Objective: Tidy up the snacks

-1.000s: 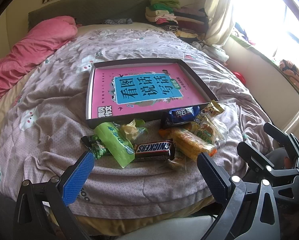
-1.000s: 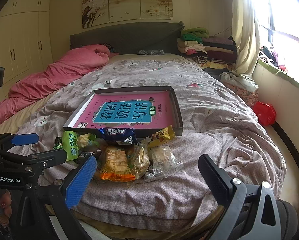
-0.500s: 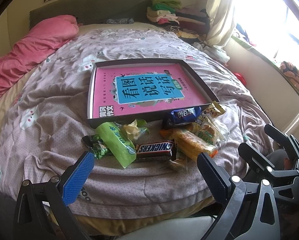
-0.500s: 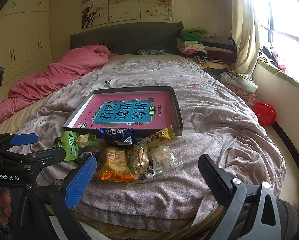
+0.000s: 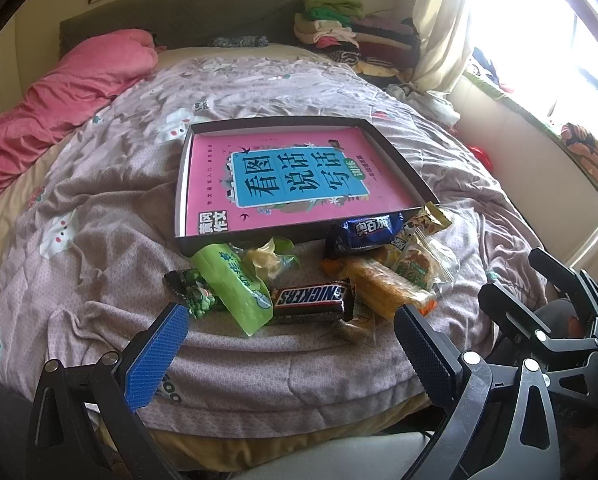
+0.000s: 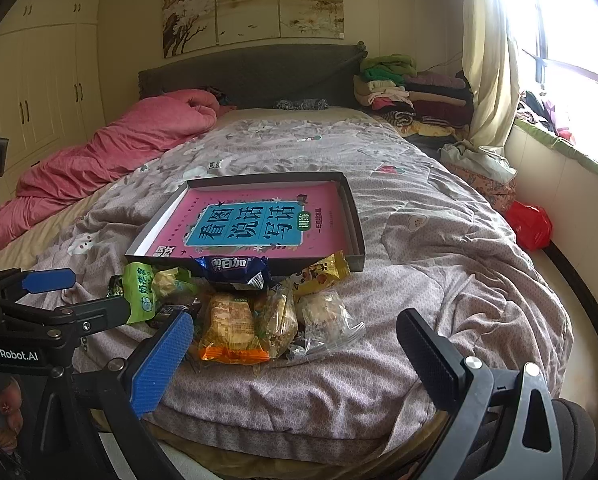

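A shallow dark tray (image 5: 181, 184) (image 6: 355, 216) with a pink and blue book lining its floor lies on the bed. In front of it is a heap of snacks: a Snickers bar (image 5: 311, 298), a green packet (image 5: 235, 284) (image 6: 141, 292), a dark blue packet (image 5: 365, 230) (image 6: 235, 270), an orange packet (image 5: 383, 288) (image 6: 229, 326) and clear-wrapped cakes (image 6: 325, 314). My left gripper (image 5: 289, 354) is open, just short of the Snickers bar. My right gripper (image 6: 295, 354) is open too, near the orange packet and the cakes. Neither holds anything.
The purple quilt (image 5: 99, 248) (image 6: 439, 264) covers the bed, with a pink duvet (image 5: 59, 92) bunched at the far left. Folded clothes (image 6: 411, 96) are stacked at the far right by the headboard. A window ledge (image 6: 559, 152) and a red bag (image 6: 529, 224) line the right side.
The left wrist view has crept slightly toward the snacks, with the scene sliding down a little. The right wrist view is nearly unchanged. Both grippers stay open.
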{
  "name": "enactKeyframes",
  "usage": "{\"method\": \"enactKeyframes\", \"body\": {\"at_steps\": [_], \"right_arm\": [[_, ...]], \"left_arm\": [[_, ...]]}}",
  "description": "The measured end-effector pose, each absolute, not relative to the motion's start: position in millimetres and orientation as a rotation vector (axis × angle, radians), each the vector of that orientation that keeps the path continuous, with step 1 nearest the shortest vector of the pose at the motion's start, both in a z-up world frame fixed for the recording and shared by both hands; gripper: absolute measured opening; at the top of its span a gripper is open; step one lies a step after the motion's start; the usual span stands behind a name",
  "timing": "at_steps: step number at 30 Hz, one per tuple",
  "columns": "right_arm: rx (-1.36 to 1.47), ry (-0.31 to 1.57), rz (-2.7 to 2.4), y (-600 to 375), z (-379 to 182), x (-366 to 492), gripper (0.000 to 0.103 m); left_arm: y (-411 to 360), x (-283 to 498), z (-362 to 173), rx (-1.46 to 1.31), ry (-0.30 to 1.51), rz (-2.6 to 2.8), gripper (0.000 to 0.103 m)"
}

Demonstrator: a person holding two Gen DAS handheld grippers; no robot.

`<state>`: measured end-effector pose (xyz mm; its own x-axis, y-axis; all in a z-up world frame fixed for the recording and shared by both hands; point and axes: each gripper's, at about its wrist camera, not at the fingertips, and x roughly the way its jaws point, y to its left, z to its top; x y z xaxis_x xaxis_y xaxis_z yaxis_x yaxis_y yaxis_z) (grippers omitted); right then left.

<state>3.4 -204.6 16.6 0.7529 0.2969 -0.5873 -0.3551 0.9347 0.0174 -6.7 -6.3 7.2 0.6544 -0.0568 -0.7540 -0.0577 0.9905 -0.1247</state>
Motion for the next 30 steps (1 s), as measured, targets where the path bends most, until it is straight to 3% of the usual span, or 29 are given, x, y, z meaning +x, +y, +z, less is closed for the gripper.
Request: {"method": "enactKeyframes", "body": {"at_steps": [30], "right_arm": [[-0.042,0.600,0.415,-203.0,8.4,13.8,0.102]], "left_arm": [[20.5,2.4,-5.8,-0.229,0.904,0.056,0.102]]}}
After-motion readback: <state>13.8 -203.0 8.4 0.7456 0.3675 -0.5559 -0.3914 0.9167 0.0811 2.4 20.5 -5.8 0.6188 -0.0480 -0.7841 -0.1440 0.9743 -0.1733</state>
